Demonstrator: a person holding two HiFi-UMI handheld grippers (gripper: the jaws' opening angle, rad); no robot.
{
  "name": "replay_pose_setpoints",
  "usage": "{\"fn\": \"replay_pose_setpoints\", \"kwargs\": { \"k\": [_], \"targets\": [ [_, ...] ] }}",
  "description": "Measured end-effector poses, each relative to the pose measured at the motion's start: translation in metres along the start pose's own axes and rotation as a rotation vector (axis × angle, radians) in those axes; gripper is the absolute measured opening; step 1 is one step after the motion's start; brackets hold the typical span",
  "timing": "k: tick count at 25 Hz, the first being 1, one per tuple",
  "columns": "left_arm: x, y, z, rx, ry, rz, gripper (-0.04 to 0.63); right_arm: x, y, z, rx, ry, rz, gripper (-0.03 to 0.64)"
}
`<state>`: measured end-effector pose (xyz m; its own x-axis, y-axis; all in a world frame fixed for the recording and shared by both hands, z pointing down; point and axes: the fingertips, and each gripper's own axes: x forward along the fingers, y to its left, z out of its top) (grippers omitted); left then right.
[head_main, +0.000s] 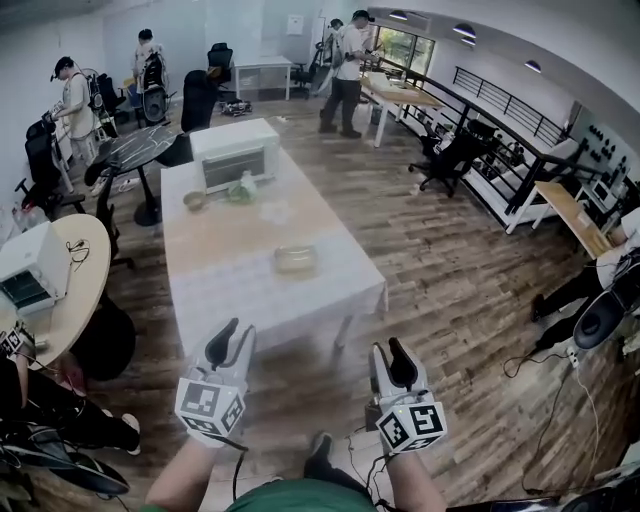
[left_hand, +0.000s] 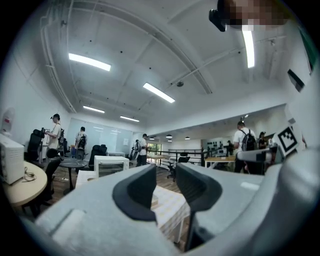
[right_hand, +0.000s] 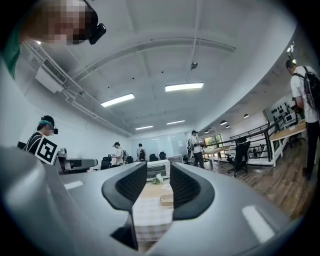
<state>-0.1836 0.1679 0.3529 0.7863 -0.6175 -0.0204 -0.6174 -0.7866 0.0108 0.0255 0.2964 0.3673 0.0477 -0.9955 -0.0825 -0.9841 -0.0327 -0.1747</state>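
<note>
I hold both grippers low over the wooden floor, short of the near end of a long table (head_main: 250, 295) with a checked cloth. My left gripper (head_main: 230, 345) is open and empty; its view looks between the jaws (left_hand: 166, 187) at the table (left_hand: 172, 202) and a white oven (left_hand: 111, 165). The right gripper (head_main: 390, 358) is also open with nothing in it (right_hand: 152, 189). On the table stand a white oven (head_main: 235, 155) at the far end, a small bowl (head_main: 195, 200), a green bundle (head_main: 241, 188) and a clear lidded container (head_main: 296, 260). That container (right_hand: 166, 199) shows between the right jaws.
A round wooden table (head_main: 75, 300) with a white appliance (head_main: 30, 268) stands at the left. A dark round table (head_main: 135, 148) and office chairs lie beyond. Several people stand at the back. Cables (head_main: 555, 375) trail over the floor at the right, by a railing (head_main: 500, 110).
</note>
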Motion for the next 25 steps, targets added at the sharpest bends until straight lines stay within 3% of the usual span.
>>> {"fn": "replay_pose_setpoints", "kwargs": {
  "k": [10,16,25],
  "targets": [
    [0.122,-0.025,0.011,0.043,0.016,0.036,0.123,0.082,-0.100,0.011,0.064,0.016,0.076,0.137],
    [0.169,-0.035,0.005,0.051,0.025,0.051,0.123,0.112,-0.144,0.004,0.090,0.037,0.098,0.137],
    [0.212,0.011,-0.018,0.033,0.056,0.093,0.123,0.175,-0.168,-0.021,0.104,0.089,0.102,0.137]
  ]
}}
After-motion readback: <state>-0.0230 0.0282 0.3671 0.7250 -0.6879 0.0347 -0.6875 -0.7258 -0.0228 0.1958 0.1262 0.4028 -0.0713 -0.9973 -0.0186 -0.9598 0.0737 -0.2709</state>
